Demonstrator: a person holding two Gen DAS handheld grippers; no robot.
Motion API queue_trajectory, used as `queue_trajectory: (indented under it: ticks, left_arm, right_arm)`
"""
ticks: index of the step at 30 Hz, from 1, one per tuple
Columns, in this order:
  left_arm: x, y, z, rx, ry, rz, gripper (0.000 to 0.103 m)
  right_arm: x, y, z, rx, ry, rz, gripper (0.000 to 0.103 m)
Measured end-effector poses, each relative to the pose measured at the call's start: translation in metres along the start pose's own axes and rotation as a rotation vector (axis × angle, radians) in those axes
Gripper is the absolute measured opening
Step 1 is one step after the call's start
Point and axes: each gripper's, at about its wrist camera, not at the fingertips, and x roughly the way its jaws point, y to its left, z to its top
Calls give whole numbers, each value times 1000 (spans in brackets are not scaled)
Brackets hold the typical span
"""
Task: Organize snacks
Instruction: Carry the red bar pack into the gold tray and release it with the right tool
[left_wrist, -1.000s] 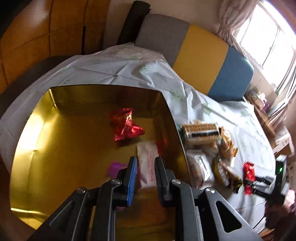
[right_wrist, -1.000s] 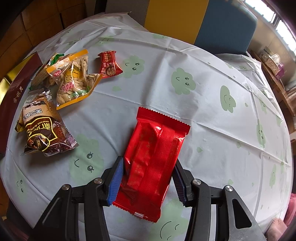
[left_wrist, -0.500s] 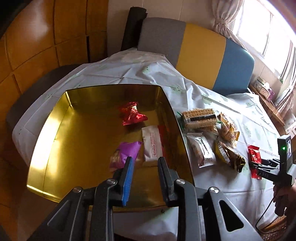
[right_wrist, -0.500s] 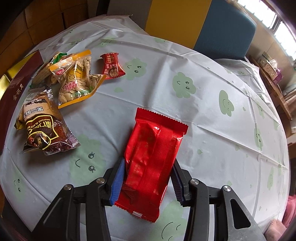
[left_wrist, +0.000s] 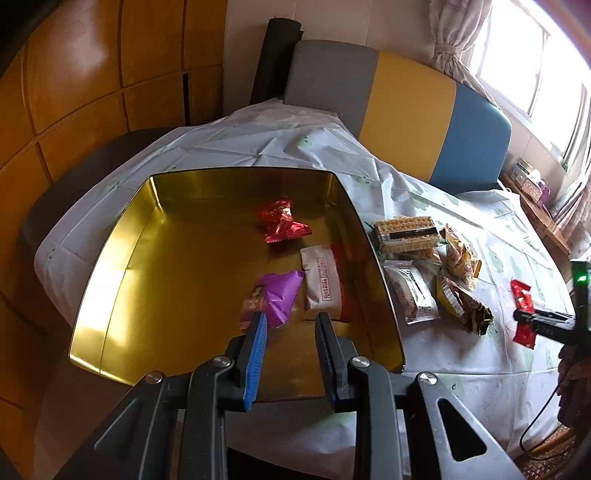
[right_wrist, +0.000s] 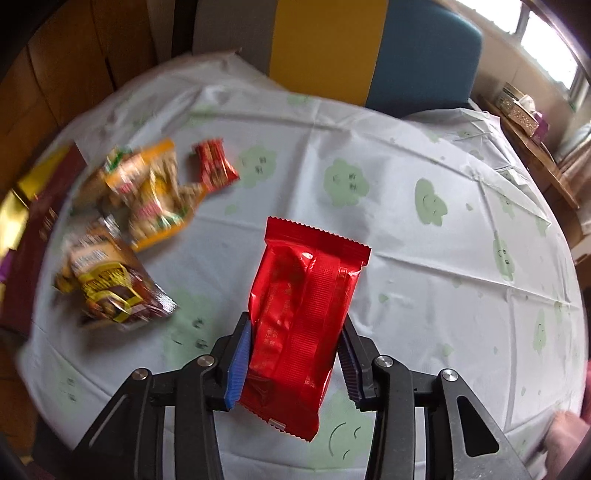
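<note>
An open gold tin (left_wrist: 184, 277) holds a red foil sweet (left_wrist: 282, 221), a white packet (left_wrist: 320, 282) and a purple packet (left_wrist: 279, 295). My left gripper (left_wrist: 291, 318) hangs over the tin's near part, open, with nothing between its fingers. In the right wrist view my right gripper (right_wrist: 295, 325) has its jaws closing, and the pads press on the sides of a long red packet (right_wrist: 306, 295) lifted above the tablecloth. The left wrist view shows that same gripper (left_wrist: 532, 321) at the far right with the red packet (left_wrist: 524, 336).
Loose snacks lie right of the tin: a wafer pack (left_wrist: 404, 230), a peanut bag (right_wrist: 155, 192), a small red packet (right_wrist: 214, 166) and a brown-gold bag (right_wrist: 107, 284). A grey, yellow and blue seat back (left_wrist: 406, 103) stands behind the table. A person's hand (left_wrist: 572, 365) grips the right tool.
My left gripper drew back from the tin floor and its jaws widened; the white packet stays in the tin. My right gripper's jaws tightened on the red packet and raised it off the cloth.
</note>
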Motion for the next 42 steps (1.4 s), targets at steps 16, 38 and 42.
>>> queue_trajectory:
  ticks: [16, 38, 42]
  left_arm:
    - [1, 25, -7, -69, 6, 7, 27]
    - [1, 89, -18, -215, 22, 61, 27]
    - [0, 88, -18, -209, 20, 55, 27]
  right_arm:
    - [-66, 144, 27, -224, -137, 291, 44]
    - [26, 336, 22, -538, 13, 312, 50]
    - [26, 329, 25, -526, 1, 333, 55]
